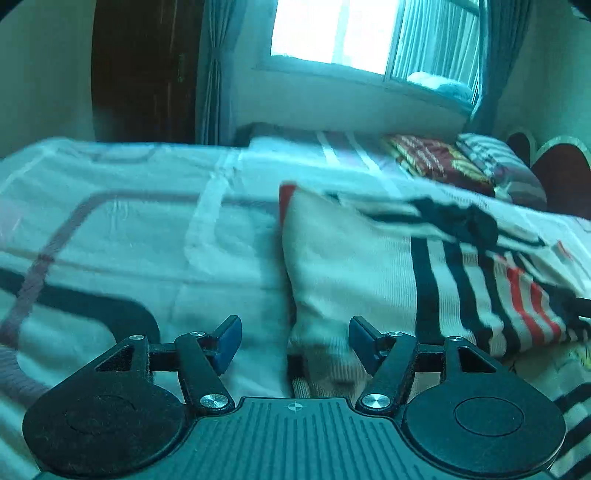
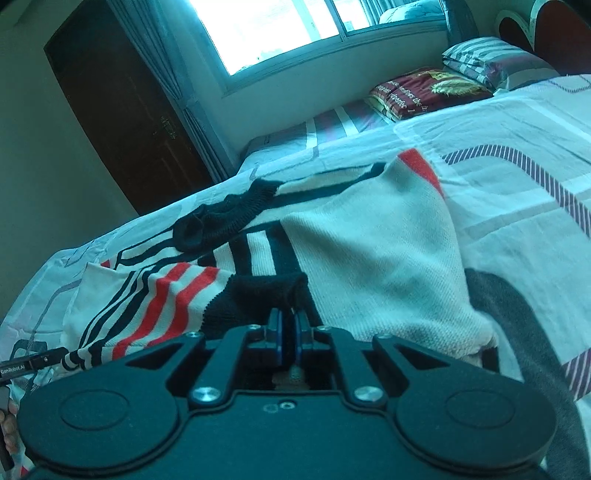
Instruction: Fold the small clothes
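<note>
We see a bed [image 2: 517, 122] under a bright window [image 2: 273, 29], pillows [image 2: 491, 61] at its head. Mid-bed lies our striped sweater [image 2: 369, 251]; our left gripper [image 1: 295, 341] hangs released above its edge, while our right gripper [image 2: 287, 323] pinches the black cuff [image 2: 266, 295].

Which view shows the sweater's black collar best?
The right wrist view: the sweater lies sharp there, its black collar whole at the far edge. The left wrist view shows the collar too, but blurred and off to the right.
</note>
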`<state>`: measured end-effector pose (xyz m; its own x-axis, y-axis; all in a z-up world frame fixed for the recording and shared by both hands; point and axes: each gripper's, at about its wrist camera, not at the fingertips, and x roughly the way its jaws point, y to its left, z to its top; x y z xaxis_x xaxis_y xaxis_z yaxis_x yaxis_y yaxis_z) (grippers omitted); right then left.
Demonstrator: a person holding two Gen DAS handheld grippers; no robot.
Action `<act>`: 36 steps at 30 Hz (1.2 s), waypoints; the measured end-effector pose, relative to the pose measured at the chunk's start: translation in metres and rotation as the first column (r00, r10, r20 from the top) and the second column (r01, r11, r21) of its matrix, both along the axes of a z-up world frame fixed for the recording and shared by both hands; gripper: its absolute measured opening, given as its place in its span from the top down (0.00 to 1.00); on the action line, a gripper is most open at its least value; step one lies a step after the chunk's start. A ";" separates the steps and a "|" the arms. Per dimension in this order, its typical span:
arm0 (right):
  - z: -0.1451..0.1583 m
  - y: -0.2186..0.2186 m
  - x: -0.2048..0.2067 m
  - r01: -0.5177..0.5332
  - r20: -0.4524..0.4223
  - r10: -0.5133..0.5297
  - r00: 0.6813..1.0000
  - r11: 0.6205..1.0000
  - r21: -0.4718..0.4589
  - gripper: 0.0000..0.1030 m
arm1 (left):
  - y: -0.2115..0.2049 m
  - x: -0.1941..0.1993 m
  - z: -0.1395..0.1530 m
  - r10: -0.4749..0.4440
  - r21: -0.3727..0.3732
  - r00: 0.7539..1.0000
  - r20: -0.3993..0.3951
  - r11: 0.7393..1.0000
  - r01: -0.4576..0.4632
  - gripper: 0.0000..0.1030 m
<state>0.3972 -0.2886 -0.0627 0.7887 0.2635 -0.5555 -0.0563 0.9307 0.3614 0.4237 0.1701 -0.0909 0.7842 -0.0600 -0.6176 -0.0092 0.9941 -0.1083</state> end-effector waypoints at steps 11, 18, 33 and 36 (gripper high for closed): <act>-0.002 -0.009 0.030 0.017 -0.029 -0.015 0.999 0.998 0.067 0.76 | 0.025 0.110 0.014 0.034 -0.045 0.999 0.011 0.998 -0.033 0.37; -0.015 -0.002 0.035 -0.015 -0.043 0.018 0.999 0.998 0.065 0.81 | 0.026 0.133 -0.022 0.028 -0.026 0.998 -0.052 0.999 -0.029 0.37; -0.010 -0.010 0.025 0.026 -0.016 -0.026 1.000 1.000 0.008 0.87 | 0.024 0.130 -0.020 0.009 0.005 0.999 -0.041 1.000 -0.009 0.37; -0.007 -0.009 0.027 -0.003 -0.015 0.004 1.000 0.998 0.066 0.64 | 0.024 0.130 -0.021 0.008 0.009 0.999 -0.040 1.000 -0.007 0.37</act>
